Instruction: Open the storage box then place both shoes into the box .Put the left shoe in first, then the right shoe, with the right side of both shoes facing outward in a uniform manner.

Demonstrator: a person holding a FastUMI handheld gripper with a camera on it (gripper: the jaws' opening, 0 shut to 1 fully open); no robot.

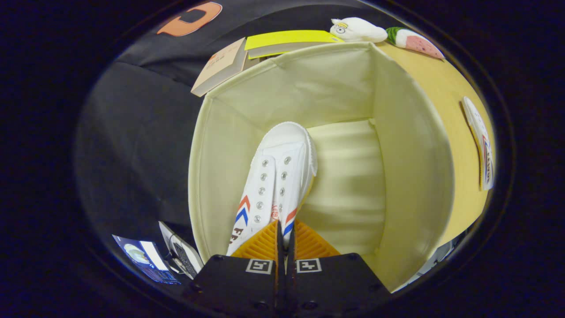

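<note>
- Your gripper (282, 236) has its fingers pressed nearly together, pinching the white shoe (276, 181) at its rear/collar edge; only a thin slit shows between them.
- That shoe hangs toe-down inside the storage box (410, 176), toe cap pointing at the far wall, lace eyelets facing the camera.
- Shoe sits toward the box's left half; red and blue chevron stripes show on both side panels near your fingers.
- Can't tell whether the toe touches the box floor or hangs just above it.
- Box is open, cream fabric walls upright, pale floor bare to the right of the shoe.
- Second shoe (480, 145) lies on the wooden table (446, 88) outside the box, well right of its right wall, same stripe marking visible on it.
- Beyond the box's far rim: a tan book (220, 66), a yellow-covered book (287, 39) beside it, then a white plush toy (357, 30) and a watermelon-slice plush (415, 42).
- Left of your fingers, outside the box: some printed cards or a device (145, 258), too blurred to identify.
</note>
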